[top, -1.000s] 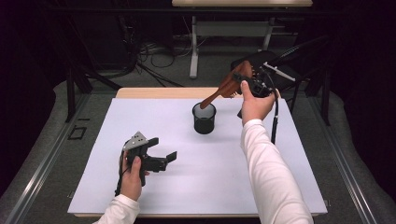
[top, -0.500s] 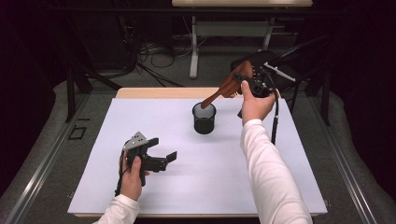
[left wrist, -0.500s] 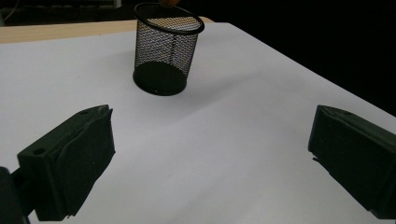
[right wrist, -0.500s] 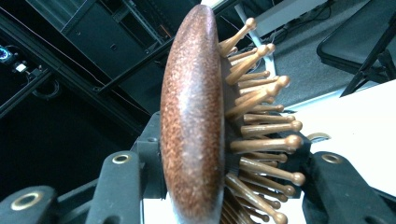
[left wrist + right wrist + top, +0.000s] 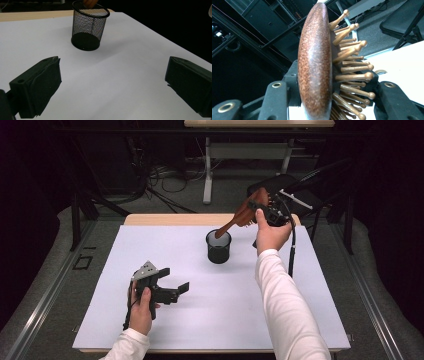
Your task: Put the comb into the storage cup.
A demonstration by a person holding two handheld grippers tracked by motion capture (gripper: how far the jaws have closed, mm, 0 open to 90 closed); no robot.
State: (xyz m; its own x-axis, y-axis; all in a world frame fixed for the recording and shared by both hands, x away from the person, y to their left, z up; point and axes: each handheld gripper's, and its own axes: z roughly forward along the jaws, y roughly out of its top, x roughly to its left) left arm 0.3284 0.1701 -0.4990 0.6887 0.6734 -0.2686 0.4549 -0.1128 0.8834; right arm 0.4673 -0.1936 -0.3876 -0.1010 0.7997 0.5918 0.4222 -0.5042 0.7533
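Right gripper view: wooden hairbrush (image 5: 315,62), rigid, likely light, polished back probably slippery, pins apt to snag. Your right hand-held gripper (image 5: 267,212) clamps its head; handle dips into the mesh cup (image 5: 218,246) on the table (image 5: 300,295). Left hand-held gripper (image 5: 167,285): released, empty, well apart.

A dark recording lab: black curtains (image 5: 30,195) surround a white tabletop (image 5: 150,245), with loose cables (image 5: 165,175) on the carpeted floor (image 5: 60,250).
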